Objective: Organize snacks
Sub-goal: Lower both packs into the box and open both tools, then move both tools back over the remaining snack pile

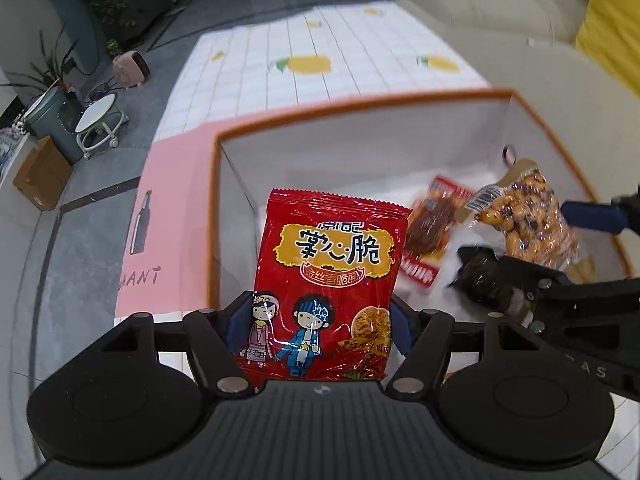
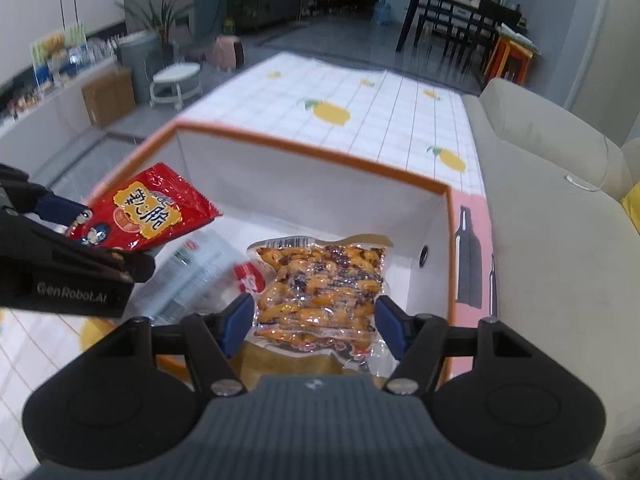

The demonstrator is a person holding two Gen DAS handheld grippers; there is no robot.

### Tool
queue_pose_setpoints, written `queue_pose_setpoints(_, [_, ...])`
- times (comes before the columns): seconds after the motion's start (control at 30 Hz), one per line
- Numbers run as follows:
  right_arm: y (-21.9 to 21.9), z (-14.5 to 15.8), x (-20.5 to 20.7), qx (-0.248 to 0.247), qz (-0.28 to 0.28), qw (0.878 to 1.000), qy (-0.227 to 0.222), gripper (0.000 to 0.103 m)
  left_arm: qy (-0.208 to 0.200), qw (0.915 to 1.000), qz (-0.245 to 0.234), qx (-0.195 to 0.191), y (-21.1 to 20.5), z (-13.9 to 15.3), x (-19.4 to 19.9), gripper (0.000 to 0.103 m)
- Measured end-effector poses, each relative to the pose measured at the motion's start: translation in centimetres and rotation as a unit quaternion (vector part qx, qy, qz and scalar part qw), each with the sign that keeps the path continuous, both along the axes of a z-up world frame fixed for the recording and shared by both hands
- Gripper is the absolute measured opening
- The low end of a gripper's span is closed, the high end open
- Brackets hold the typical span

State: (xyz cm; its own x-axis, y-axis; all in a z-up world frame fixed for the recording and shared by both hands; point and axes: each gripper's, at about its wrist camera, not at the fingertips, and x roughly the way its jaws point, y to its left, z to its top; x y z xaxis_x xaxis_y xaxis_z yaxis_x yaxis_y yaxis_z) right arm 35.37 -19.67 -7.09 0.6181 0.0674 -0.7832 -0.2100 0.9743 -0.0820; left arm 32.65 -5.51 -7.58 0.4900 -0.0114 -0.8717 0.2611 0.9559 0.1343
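Now both grippers hang over the orange-rimmed box (image 2: 312,148) on the tiled tablecloth (image 2: 380,96), beside a beige sofa (image 2: 560,216). The left gripper (image 1: 318,322) pinches a red snack bag (image 1: 328,280) by its lower part, holding it upright above the box's near edge. The right gripper (image 2: 316,318) clamps a clear packet of nuts (image 2: 320,288) between its blue pads, above the box floor. Another red-and-white packet (image 1: 428,232) lies inside the box.
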Motion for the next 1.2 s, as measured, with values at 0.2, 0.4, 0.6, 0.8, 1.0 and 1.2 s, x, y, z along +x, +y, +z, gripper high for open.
queue_pose_setpoints(0.2, [0.7, -2.8, 1.9, -0.024, -0.001, 0.999, 0.040, 0.064, 0.026, 0.9992, 0.002, 0.029, -0.3, -2.0, 1.2, 0.078])
queue_pose_setpoints(0.4, [0.8, -4.0, 3.1, -0.015, -0.016, 0.997, 0.073, 0.064, 0.060, 0.9967, -0.016, 0.051, -1.0, -3.4, 1.5, 0.078])
queue_pose_setpoints(0.6, [0.5, -4.8, 3.9, 0.000, -0.035, 0.994, 0.105, 0.066, 0.067, 0.9962, -0.015, 0.054, -1.2, -3.5, 1.6, 0.079])
queue_pose_setpoints(0.8, [0.9, -4.4, 3.7, -0.015, -0.031, 0.994, 0.102, 0.066, 0.058, 0.9968, -0.010, 0.053, -1.1, -3.4, 1.7, 0.085])
queue_pose_setpoints(1.0, [0.7, -3.3, 3.6, -0.020, -0.033, 0.996, 0.081, 0.084, 0.043, 0.9981, 0.009, 0.044, -0.3, -2.4, 1.5, 0.089])
queue_pose_setpoints(1.2, [0.7, -1.6, 2.9, -0.016, -0.035, 0.998, 0.052, 0.085, 0.008, 0.9994, 0.023, 0.023, 0.3, -0.4, 0.6, 0.089])
